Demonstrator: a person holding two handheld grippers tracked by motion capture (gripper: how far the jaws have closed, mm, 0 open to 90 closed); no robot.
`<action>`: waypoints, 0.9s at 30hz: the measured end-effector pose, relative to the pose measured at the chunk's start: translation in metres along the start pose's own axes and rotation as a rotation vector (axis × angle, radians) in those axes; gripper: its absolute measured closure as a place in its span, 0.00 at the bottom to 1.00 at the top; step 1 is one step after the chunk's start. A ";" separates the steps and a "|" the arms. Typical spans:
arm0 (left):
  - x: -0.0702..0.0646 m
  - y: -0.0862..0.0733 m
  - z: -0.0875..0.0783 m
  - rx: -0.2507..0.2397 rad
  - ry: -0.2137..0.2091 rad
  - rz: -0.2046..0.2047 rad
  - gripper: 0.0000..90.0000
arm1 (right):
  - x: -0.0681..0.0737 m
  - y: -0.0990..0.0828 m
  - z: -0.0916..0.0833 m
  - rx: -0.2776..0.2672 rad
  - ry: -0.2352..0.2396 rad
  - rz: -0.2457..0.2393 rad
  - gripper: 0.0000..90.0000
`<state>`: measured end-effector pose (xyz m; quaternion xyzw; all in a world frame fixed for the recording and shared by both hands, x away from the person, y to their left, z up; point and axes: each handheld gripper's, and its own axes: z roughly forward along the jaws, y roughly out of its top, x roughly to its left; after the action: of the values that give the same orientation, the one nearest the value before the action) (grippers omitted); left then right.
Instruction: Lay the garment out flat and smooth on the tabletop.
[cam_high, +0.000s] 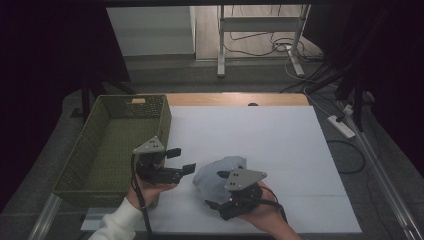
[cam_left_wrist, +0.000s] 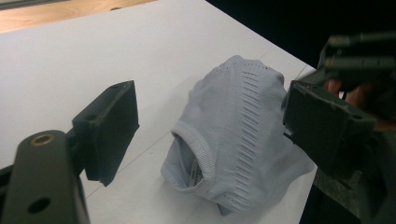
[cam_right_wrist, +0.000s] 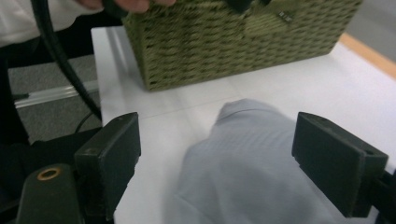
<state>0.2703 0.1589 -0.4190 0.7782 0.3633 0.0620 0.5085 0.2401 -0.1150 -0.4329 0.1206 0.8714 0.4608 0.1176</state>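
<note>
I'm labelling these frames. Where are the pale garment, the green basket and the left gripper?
pale garment (cam_left_wrist: 243, 130): left gripper view, ribbed middle.
green basket (cam_high: 107, 145): high view, woven floor.
left gripper (cam_high: 181, 161): high view, between its open jaws.

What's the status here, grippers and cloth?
Left gripper open, right gripper open over cloth. Pale blue cloth bunched on table, beside green basket. Nothing in the way.

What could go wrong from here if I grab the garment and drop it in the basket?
The pale blue garment lies crumpled, so the open right gripper might pinch only a loose fold and let the rest trail or slip. The open left gripper is close by, so both could bump over the cloth. The green basket has a tall wall; a low carry might drag the cloth against its rim.
</note>
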 end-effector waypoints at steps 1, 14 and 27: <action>0.000 0.000 0.000 -0.001 0.000 0.000 0.21 | 0.003 -0.001 0.003 0.011 0.008 -0.002 0.18; 0.000 -0.001 0.002 0.007 -0.003 -0.002 0.21 | 0.004 -0.020 0.031 0.103 0.013 0.025 0.18; 0.000 -0.002 0.003 0.010 -0.004 -0.002 0.22 | 0.000 -0.041 0.048 0.219 -0.035 0.022 0.20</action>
<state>0.2707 0.1565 -0.4223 0.7806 0.3631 0.0580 0.5054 0.2507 -0.1000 -0.4930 0.1503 0.9129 0.3619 0.1139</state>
